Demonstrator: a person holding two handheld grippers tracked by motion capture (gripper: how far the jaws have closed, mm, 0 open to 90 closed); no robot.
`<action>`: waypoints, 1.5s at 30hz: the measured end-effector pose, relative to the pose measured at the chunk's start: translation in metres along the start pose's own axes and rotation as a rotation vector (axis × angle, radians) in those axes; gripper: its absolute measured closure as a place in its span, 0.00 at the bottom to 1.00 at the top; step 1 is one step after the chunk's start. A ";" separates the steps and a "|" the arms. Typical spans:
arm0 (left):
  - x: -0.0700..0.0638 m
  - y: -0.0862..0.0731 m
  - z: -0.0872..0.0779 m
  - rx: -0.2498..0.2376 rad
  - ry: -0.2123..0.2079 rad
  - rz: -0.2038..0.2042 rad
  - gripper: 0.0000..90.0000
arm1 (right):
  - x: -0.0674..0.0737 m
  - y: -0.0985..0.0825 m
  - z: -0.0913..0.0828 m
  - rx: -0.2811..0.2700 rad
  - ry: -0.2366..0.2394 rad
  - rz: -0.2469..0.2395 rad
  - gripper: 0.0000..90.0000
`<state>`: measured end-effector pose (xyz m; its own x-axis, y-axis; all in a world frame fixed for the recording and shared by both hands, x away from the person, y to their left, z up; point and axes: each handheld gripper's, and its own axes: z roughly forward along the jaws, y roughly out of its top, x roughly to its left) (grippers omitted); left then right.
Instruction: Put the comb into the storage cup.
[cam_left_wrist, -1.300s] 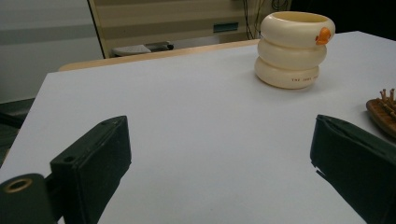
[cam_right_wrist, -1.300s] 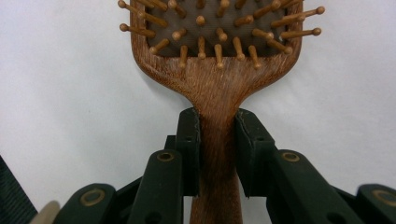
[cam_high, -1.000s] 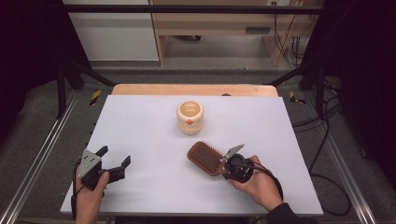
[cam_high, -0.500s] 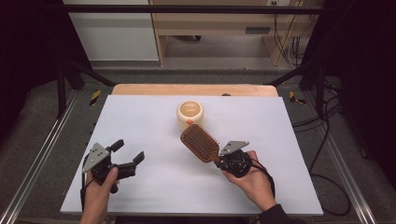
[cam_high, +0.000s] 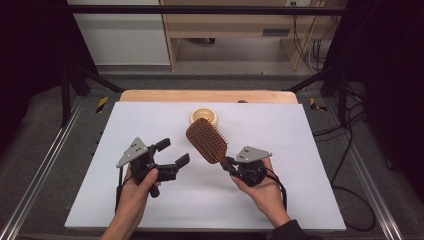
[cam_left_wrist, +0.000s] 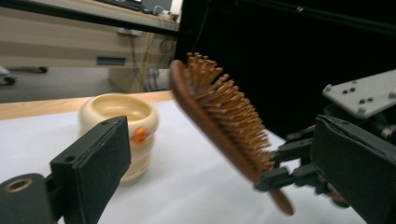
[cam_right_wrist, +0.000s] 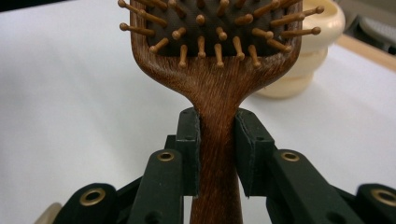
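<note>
Right claw (cam_high: 227, 164) pinching the hairbrush (cam_high: 206, 140) has lifted it; spread left claw (cam_high: 172, 152) moved closer.

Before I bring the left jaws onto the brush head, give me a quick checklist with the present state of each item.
1. Right gripper clamped on hairbrush handle: ok.
2. Brush lifted off the table: ok.
3. Left gripper jaws open and empty: ok.
4. Brush head between the left jaws in the left gripper view: ok.
5. Cream jar apart from brush: ok, it stands behind.
6. Firmness of the right grip: cannot tell.
</note>
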<state>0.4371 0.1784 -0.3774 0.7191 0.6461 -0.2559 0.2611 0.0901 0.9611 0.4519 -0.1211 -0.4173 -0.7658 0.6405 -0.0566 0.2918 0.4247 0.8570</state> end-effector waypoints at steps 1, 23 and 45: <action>-0.001 0.002 0.003 -0.003 -0.002 -0.002 0.06 | 0.001 0.001 0.000 -0.015 0.005 -0.004 0.81; 0.005 0.012 0.037 -0.041 -0.023 -0.267 0.23 | 0.026 0.011 0.011 -0.105 0.024 -0.073 0.81; 0.005 0.011 0.039 -0.062 0.042 -0.315 0.53 | 0.029 0.005 0.015 -0.114 0.031 -0.011 0.81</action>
<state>0.4684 0.1526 -0.3722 0.5812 0.6099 -0.5387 0.4264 0.3356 0.8400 0.4397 -0.0908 -0.4218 -0.7867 0.6152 -0.0515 0.2177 0.3545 0.9094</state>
